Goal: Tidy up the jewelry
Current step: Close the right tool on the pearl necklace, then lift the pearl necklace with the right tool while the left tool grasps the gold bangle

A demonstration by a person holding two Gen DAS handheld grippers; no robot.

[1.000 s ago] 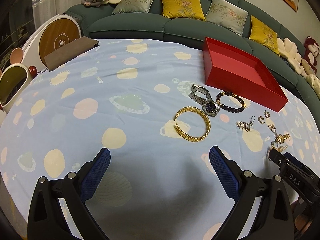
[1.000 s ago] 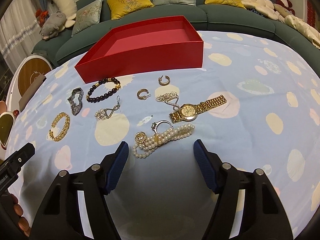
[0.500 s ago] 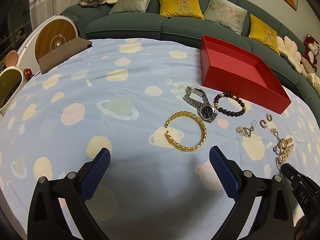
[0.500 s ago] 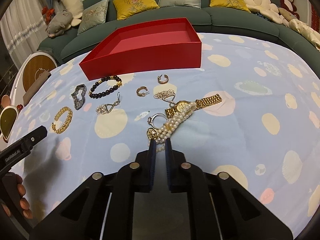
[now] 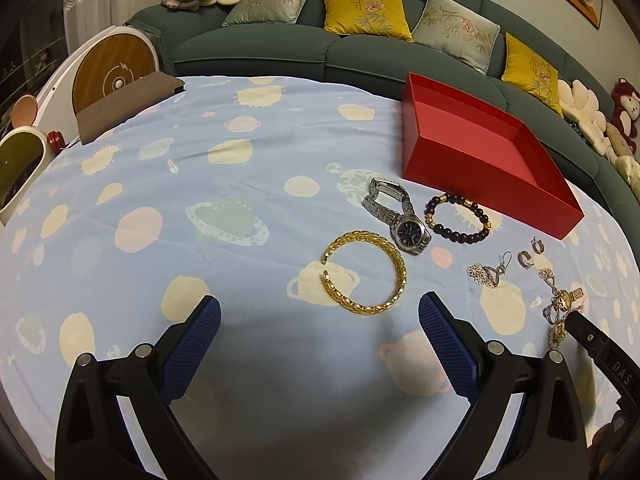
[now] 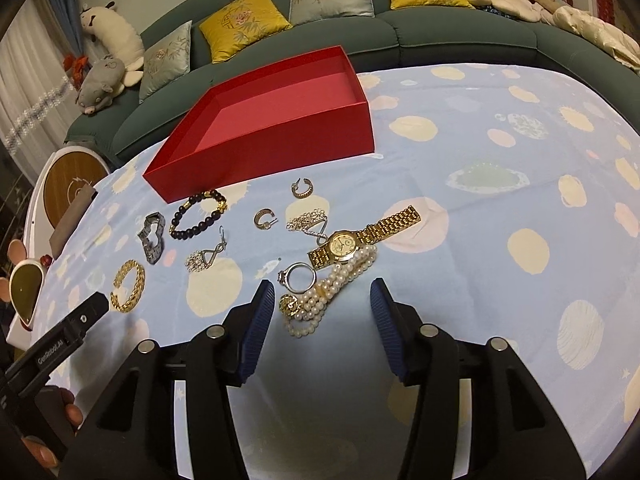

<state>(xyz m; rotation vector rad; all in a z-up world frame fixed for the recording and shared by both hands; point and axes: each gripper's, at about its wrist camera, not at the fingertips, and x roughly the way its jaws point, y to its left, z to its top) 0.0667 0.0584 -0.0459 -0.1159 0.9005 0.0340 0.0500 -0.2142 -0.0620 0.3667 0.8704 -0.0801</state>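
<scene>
An empty red box (image 5: 480,152) (image 6: 280,120) stands on the blue patterned cloth. Jewelry lies in front of it. In the left wrist view I see a gold chain bracelet (image 5: 366,276), a silver watch (image 5: 400,216) and a dark bead bracelet (image 5: 458,216). My left gripper (image 5: 320,344) is open and empty, just short of the gold bracelet. In the right wrist view a pearl bracelet (image 6: 332,292), a silver ring (image 6: 300,278) and a gold watch (image 6: 352,242) lie close together. My right gripper (image 6: 322,328) is open around the near end of the pearls.
Small earrings and pendants (image 6: 264,220) (image 5: 490,274) lie between the two groups. A green sofa with cushions (image 5: 360,40) curves behind the table. A white round appliance (image 5: 112,76) stands at the left edge. The cloth (image 6: 520,200) to the right holds nothing.
My right gripper shut half a second ago and has opened again, with the pearl bracelet now stretched toward it. My left gripper moved closer to the gold bracelet.
</scene>
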